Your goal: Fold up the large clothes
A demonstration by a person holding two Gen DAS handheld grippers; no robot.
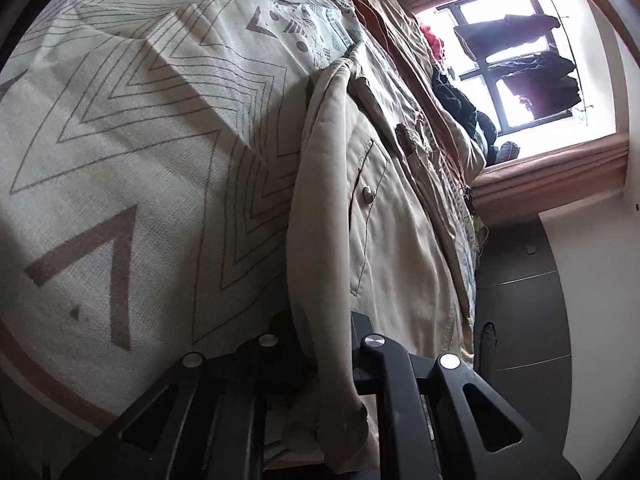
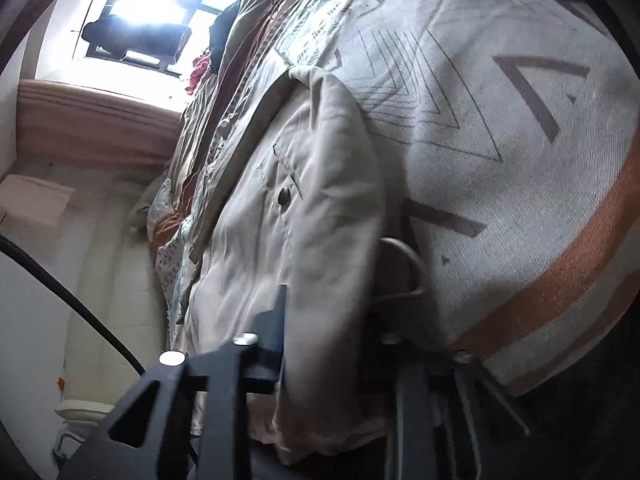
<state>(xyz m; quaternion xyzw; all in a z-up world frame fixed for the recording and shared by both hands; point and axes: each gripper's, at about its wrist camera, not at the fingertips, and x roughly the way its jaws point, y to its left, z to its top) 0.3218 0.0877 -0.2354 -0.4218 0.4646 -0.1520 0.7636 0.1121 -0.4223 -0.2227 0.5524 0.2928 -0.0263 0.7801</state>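
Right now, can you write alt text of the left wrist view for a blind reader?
The left gripper is shut on the edge of a beige jacket, which lies on a bedspread with zigzag lines. Behind, dark clothes hang at a bright window.

In the left wrist view the fingertips of the left gripper (image 1: 326, 356) are hidden in a fold of the beige jacket (image 1: 384, 216), whose lower end is cut off by the bottom edge. In the right wrist view the right gripper (image 2: 328, 340) is blurred and its far finger is lost behind the same cloth. The dark garments (image 1: 520, 56) at the window (image 1: 508, 4), upper right, are backlit silhouettes; their kind cannot be told.
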